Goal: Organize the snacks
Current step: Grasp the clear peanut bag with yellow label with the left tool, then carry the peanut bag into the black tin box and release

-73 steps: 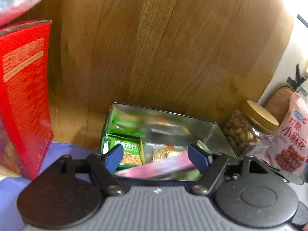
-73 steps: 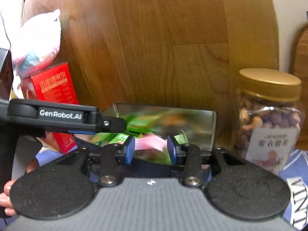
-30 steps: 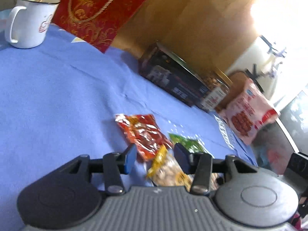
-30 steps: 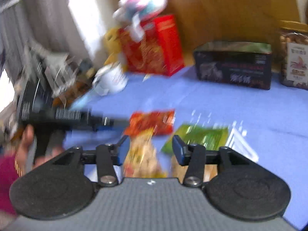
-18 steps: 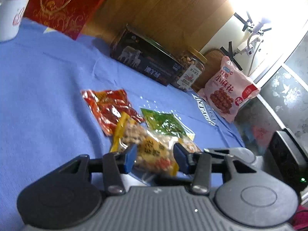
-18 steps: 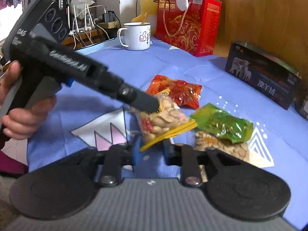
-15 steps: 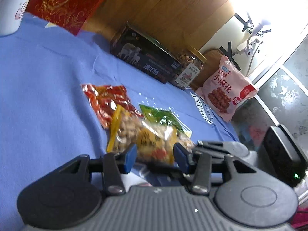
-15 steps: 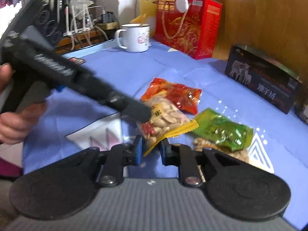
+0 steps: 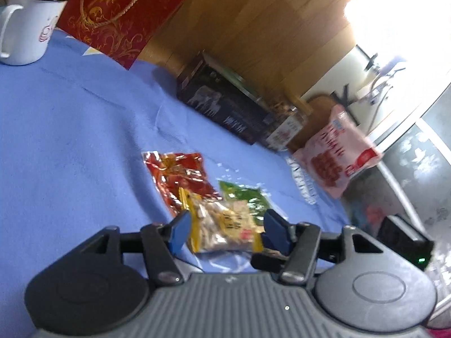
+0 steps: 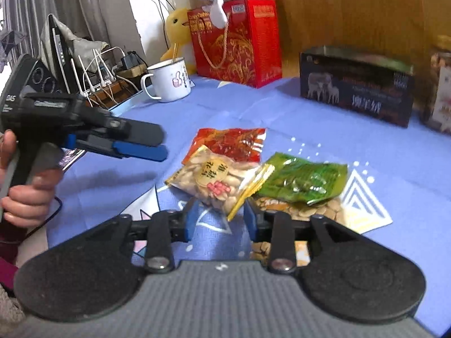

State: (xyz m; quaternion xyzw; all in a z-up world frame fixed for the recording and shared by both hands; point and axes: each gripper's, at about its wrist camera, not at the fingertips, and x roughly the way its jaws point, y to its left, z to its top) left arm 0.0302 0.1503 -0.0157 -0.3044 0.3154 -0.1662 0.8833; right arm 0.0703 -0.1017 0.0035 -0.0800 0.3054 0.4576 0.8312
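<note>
On my blue cloth [image 10: 366,146] I count four loose snack packets: one red [image 10: 235,142], one green [image 10: 305,180], two of pale nuts [image 10: 214,180] [image 10: 304,209]. Beyond them: one dark tin [image 10: 356,100], one nut jar [image 10: 441,84], one red gift box [image 10: 239,42], one mug [image 10: 169,83], one pink bag [image 9: 338,157].

Peanut packet [image 10: 216,181] showing round yellow label reading 酒鬼花生, partly blurred. Pink bag [image 9: 336,152] carrying 小麻花, smeared. Red gift box [image 10: 239,39] top print reading roughly "Crispy Cashew". Black tin [image 10: 356,100] lettering blurring, unreadable.
</note>
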